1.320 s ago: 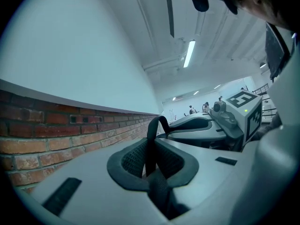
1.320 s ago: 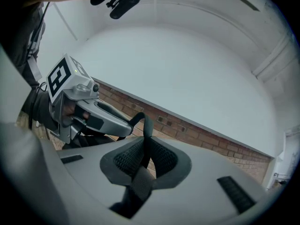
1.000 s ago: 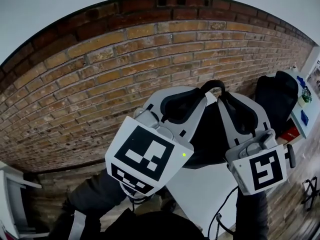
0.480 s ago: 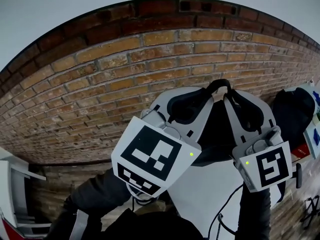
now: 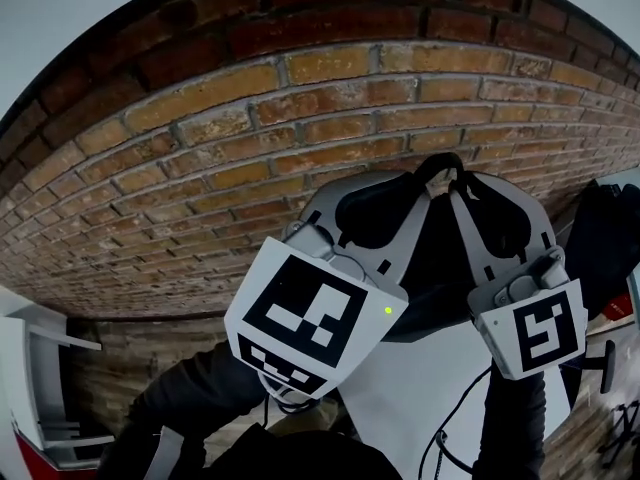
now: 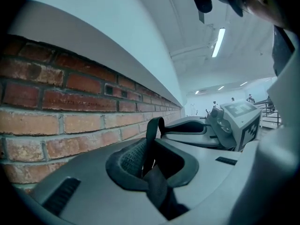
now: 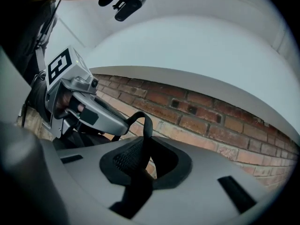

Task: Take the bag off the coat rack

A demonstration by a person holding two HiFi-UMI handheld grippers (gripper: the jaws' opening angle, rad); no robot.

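Near edge of the head view: dark sleeves (image 5: 190,398), both arms up and side by side. The left gripper (image 5: 413,190) is clamped on the bag's black strap (image 5: 440,164), which is pinched flat between the pads and loops up past the tips. The right gripper (image 5: 463,194) is clamped on the strap too, from the other side, its tips almost meeting the left's. The dark bag (image 5: 432,273) hangs between and below the two grippers, mostly hidden by them. Under it is a white surface (image 5: 420,403). Just beyond the strap loop stands the brick wall (image 5: 200,168), its top edge meeting a white wall (image 5: 80,28). A white shelf unit (image 5: 35,368) sits at the lower left edge, a dark shape (image 5: 612,238) at the right edge. In the left gripper view, an open hall with ceiling lights (image 6: 218,42) lies past the right gripper.
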